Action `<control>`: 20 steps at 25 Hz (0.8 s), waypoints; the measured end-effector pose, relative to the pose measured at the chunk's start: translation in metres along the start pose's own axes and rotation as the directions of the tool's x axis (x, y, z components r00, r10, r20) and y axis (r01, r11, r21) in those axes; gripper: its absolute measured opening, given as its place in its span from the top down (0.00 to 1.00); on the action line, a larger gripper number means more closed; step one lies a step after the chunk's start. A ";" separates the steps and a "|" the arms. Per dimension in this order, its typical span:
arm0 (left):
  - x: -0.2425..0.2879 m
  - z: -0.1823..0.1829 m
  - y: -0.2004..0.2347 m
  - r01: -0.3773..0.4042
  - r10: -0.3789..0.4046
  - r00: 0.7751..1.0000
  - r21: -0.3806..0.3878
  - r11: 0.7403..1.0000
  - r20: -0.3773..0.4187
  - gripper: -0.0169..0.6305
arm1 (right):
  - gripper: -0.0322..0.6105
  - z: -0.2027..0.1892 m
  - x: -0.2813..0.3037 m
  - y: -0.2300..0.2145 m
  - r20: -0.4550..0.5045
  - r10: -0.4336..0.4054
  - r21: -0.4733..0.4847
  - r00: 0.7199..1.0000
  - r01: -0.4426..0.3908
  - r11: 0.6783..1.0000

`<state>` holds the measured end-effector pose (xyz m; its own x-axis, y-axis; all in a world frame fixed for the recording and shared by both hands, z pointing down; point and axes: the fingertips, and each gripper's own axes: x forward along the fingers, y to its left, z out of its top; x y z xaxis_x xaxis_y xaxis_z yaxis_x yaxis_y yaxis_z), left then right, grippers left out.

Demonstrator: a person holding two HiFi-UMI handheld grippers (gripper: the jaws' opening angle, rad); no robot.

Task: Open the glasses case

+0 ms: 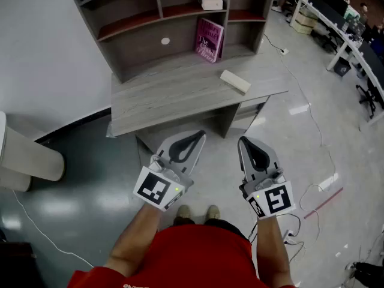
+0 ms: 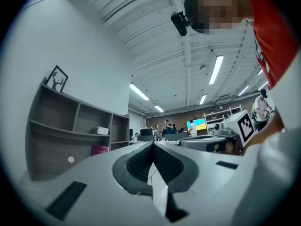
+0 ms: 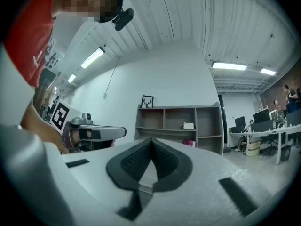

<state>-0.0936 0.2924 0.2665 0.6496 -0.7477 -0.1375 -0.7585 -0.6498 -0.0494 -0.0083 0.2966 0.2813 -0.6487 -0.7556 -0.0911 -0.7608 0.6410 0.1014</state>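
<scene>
The person stands facing a grey wood-grain worktop point(image 1: 180, 101) with a grey open shelf unit point(image 1: 138, 56) along its back. The cream rectangular glasses case point(image 1: 235, 81) lies flat and shut on the right part of the worktop, near its front edge and well apart from both tools. Behind the case, a pink book point(image 1: 210, 39) stands leaning against the shelf unit's back panel. A small white object point(image 1: 211, 3) sits on a shelf above the book. The left tool point(image 1: 200, 135) and the right tool point(image 1: 243, 141) hang side by side in the air in front of the worktop, pointing toward it. Each tool's jaws are pressed together with nothing between them.
</scene>
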 end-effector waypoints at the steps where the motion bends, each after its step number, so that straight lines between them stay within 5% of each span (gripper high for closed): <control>1: 0.001 0.001 0.000 -0.001 0.001 1.000 0.000 1.000 0.000 0.96 | 0.95 0.000 0.000 0.000 0.001 0.005 0.001 1.000 -0.005 1.000; 20: 0.069 -0.016 -0.025 -0.058 0.059 0.998 0.043 0.997 -0.026 0.96 | 0.94 -0.011 -0.027 -0.070 0.031 0.049 0.031 0.998 -0.050 0.998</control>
<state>-0.0295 0.2549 0.2740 0.6048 -0.7880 -0.1149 -0.7964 -0.5990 -0.0836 0.0621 0.2705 0.2875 -0.6858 -0.7184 -0.1165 -0.7274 0.6821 0.0749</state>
